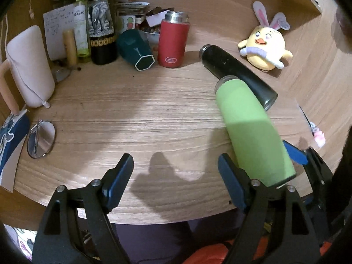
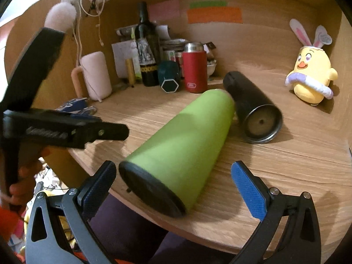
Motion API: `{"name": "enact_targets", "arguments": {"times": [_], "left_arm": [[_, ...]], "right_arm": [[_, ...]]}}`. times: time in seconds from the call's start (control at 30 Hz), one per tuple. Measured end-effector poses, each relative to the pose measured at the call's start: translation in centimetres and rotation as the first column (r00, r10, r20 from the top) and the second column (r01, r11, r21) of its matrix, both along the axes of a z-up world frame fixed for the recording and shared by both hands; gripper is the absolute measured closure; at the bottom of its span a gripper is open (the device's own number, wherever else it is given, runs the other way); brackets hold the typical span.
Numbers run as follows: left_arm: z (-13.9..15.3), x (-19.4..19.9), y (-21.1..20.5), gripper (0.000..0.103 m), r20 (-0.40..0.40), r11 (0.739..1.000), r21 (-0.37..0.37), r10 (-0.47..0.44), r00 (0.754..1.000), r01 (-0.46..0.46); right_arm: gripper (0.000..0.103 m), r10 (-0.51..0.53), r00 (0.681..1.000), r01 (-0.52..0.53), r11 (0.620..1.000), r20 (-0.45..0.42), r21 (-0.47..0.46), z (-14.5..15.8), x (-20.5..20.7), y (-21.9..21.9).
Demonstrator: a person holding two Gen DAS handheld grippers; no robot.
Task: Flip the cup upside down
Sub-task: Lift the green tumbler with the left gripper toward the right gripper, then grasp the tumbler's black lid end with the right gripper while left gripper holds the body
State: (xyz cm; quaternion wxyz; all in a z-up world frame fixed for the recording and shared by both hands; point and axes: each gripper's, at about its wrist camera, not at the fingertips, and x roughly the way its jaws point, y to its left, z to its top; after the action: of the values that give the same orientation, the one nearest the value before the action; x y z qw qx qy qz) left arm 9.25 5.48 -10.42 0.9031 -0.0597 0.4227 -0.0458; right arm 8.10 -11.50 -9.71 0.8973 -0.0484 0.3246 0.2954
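A green cup (image 2: 182,143) with a black base lies tilted on its side on the wooden desk (image 2: 286,165), its far end against a black tumbler (image 2: 253,107) that also lies on its side. My right gripper (image 2: 173,182) is open, its fingers on either side of the cup's black base end, apart from it. In the left wrist view the green cup (image 1: 253,129) lies to the right, with the black tumbler (image 1: 237,72) behind it. My left gripper (image 1: 176,176) is open and empty over the desk's front edge, left of the cup.
A red flask (image 1: 173,39), a dark teal hexagonal cup (image 1: 136,50) on its side, a wine bottle (image 1: 102,24) and clutter stand at the back left. A white pitcher (image 1: 28,68) and glasses (image 1: 40,138) are on the left. A yellow plush chick (image 1: 266,46) sits back right.
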Motion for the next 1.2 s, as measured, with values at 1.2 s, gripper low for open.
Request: {"name": "enact_targets", "arguments": {"times": [1.2], "left_arm": [[8.4,-4.6,-5.2,0.024,0.293,0.955,-0.014,-0.28,0.914,0.297]], "right_arm": [[0.04,-0.053,0.965,0.038,0.997,0.258,0.062,5.5,-1.8,-1.5]]}}
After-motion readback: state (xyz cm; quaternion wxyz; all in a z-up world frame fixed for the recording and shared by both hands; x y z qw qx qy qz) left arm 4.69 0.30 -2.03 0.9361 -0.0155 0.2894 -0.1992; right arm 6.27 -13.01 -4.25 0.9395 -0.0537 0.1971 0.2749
